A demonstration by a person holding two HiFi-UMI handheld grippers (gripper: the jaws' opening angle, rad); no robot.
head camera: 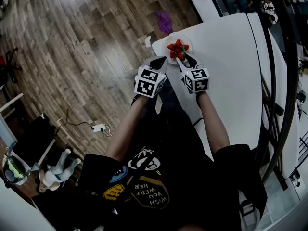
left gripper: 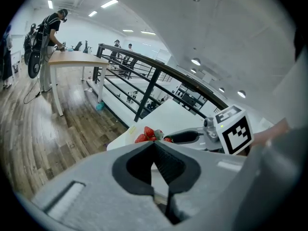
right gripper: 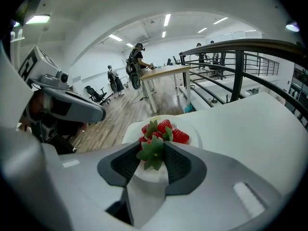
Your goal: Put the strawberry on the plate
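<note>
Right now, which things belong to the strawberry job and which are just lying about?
Job: right gripper, shut on a strawberry; plate holding more strawberries; white table.
Lying about: purple item on the floor; power strip; left gripper, shut and empty.

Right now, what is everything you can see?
Table: one, white, head view's right.
Floor: one, brown wood, beside the table.
Plate: one, white, on the table's corner.
Strawberries: several, red, on the plate.
Strawberry: one, green leaves showing, gripped over the plate.
Cloth: one, purple, on the floor.
Power strip: one, white, on the floor.
Doll: one, pale, on the floor.
Left gripper: one, grey, shut, empty, beside the plate.
Right gripper: one, grey, shut on the strawberry.
</note>
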